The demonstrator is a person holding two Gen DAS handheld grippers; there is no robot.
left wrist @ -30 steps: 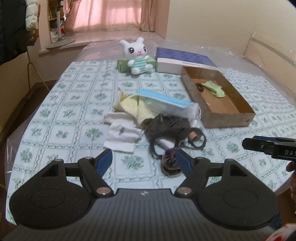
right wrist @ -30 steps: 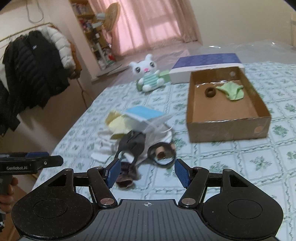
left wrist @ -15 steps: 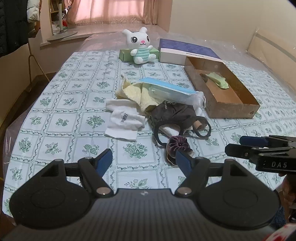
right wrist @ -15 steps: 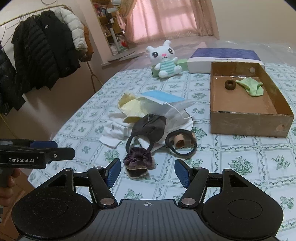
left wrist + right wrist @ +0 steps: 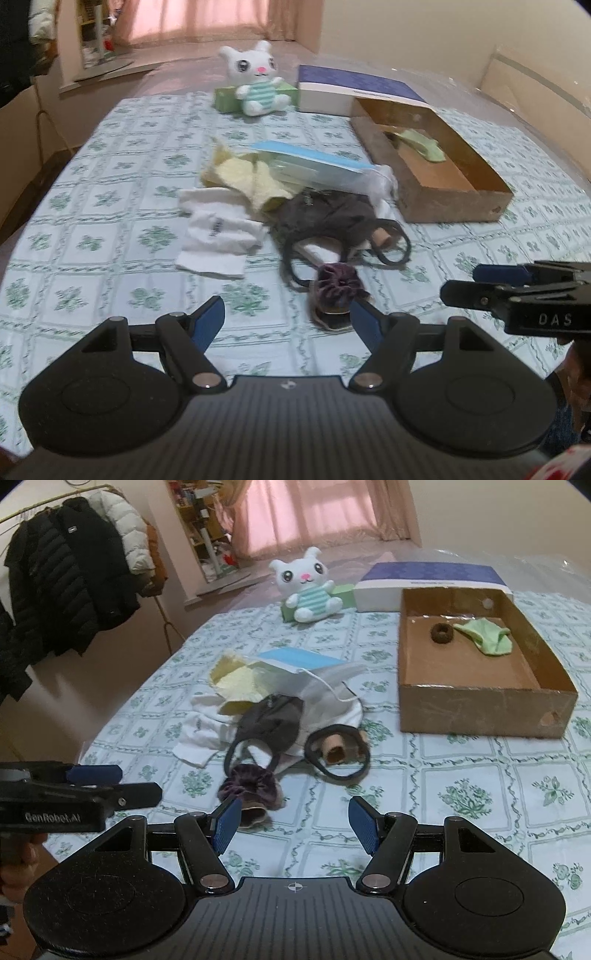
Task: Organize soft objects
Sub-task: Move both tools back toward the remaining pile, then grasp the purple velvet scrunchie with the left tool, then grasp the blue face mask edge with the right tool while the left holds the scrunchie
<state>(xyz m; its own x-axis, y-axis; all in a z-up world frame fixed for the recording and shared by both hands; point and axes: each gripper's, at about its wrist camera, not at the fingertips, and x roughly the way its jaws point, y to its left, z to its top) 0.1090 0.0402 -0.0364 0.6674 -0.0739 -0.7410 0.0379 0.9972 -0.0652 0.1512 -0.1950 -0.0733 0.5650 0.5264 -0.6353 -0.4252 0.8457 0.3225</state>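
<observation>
— Hovering over the tabletop's near edge, why do both grippers, left (image 5: pixel 286 319) and right (image 5: pixel 293 821), stand with jaws wide and empty?
— Likely lining up on the purple scrunchie (image 5: pixel 249 786), nearest of the pile.
— And farther in?
— One dark mask (image 5: pixel 269 722), one white sock (image 5: pixel 218 236), one yellow cloth (image 5: pixel 243 177), one blue mask (image 5: pixel 314 164). The cardboard box (image 5: pixel 480 710) towards the right edge already holds two: a brown scrunchie (image 5: pixel 441 632) and a green sock (image 5: pixel 485 640).

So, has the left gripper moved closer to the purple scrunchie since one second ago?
Yes. The left gripper has come forward and down toward the purple scrunchie, which now sits lower in its view, near the right fingertip.
</observation>
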